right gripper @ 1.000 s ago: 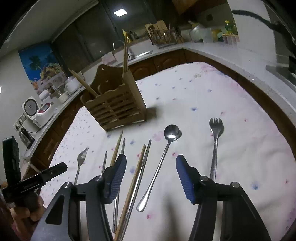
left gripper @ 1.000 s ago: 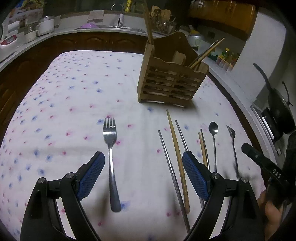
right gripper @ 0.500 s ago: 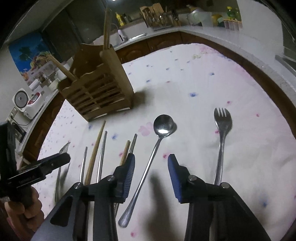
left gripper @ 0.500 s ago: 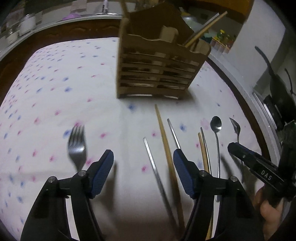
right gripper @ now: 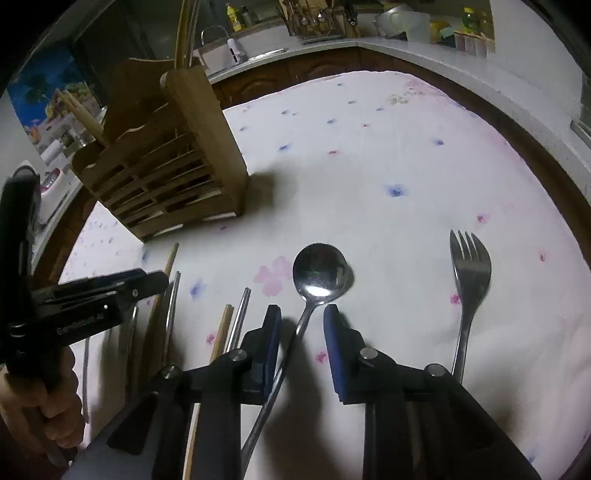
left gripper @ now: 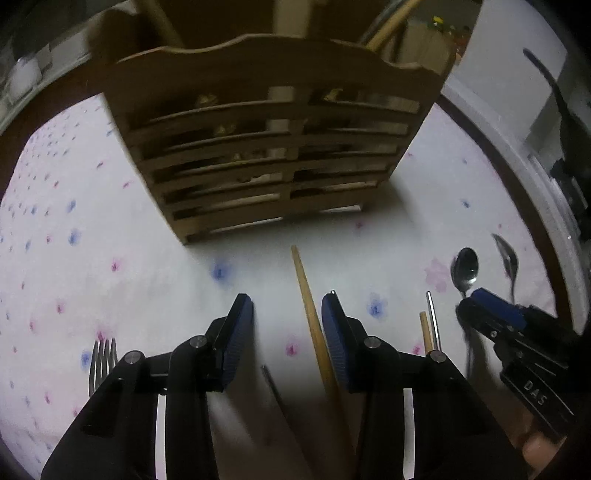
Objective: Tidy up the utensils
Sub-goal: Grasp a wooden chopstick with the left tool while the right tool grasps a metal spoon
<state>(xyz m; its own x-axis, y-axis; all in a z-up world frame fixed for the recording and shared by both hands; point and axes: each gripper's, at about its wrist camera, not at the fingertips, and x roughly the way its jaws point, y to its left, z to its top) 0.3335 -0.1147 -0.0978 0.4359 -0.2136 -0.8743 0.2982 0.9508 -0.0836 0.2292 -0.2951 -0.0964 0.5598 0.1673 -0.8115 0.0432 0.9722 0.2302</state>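
A wooden slatted utensil holder [left gripper: 273, 155] stands on the flowered cloth, also in the right wrist view [right gripper: 162, 173]. My left gripper [left gripper: 287, 310] is open, low over the cloth, straddling a wooden chopstick [left gripper: 312, 321] that lies close to its right finger. My right gripper [right gripper: 301, 314] is open, narrowly straddling the handle of a steel spoon [right gripper: 319, 271]. A fork [right gripper: 469, 273] lies to its right. A second fork [left gripper: 102, 360] lies left of the left gripper. Metal and wooden chopsticks [right gripper: 236, 321] lie between the grippers.
Another spoon [left gripper: 508, 258] lies near the table's right edge [left gripper: 532, 221]. The holder holds several chopsticks [right gripper: 183, 33] upright. A kitchen counter with a sink and dish rack [right gripper: 317, 22] runs behind the table. A pan [left gripper: 565, 122] sits at the right.
Both grippers have moved forward and down toward the cloth and narrowed. The left one shifted right from the fork to the wooden chopstick; the right one came over the spoon handle.
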